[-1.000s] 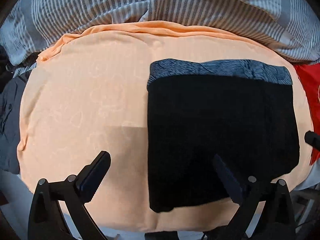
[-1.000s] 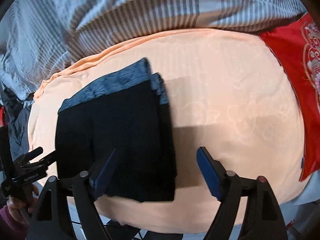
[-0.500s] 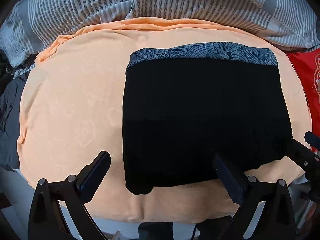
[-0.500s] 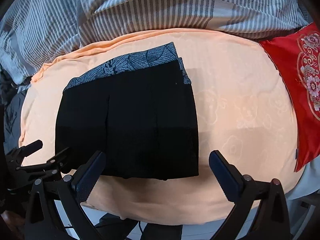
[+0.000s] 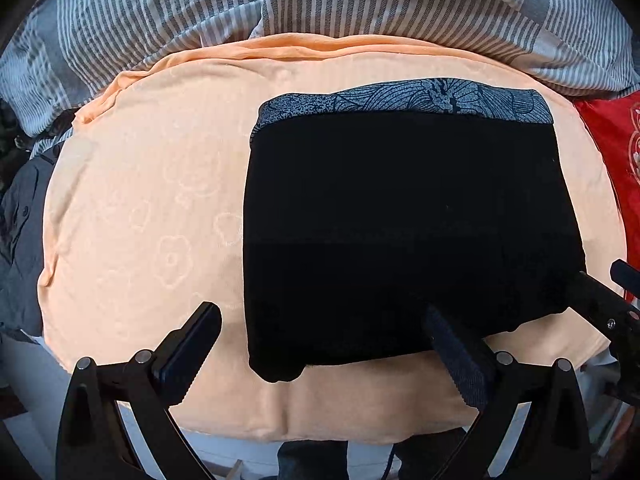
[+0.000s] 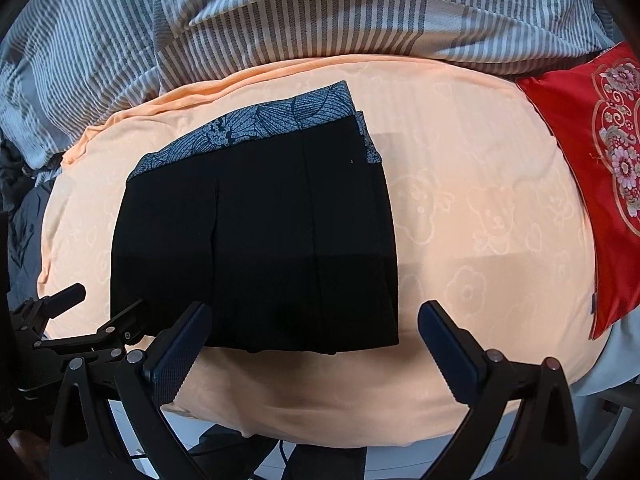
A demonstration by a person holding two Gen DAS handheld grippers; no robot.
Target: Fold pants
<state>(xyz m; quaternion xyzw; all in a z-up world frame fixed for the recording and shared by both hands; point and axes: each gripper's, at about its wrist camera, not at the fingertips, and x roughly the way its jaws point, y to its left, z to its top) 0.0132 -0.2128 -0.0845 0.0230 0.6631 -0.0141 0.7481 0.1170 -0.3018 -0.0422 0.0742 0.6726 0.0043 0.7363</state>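
From the left wrist we see our left gripper (image 5: 320, 354) with jaws spread wide and nothing between the pads. The folded black pants (image 5: 404, 236) lie flat on the peach blanket (image 5: 152, 208), ahead of the jaws and toward the right finger, their near edge reaching in between the fingers. The patterned waistband (image 5: 404, 100) is on the far side.

From the right wrist, our right gripper (image 6: 316, 350) also stands wide open, empty. The pants (image 6: 256, 236) lie ahead of its left finger; a red cushion (image 6: 592, 168) sits far right.

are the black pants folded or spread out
Folded: the pants lie as a compact rectangle, layered edges showing beside the patterned waistband.
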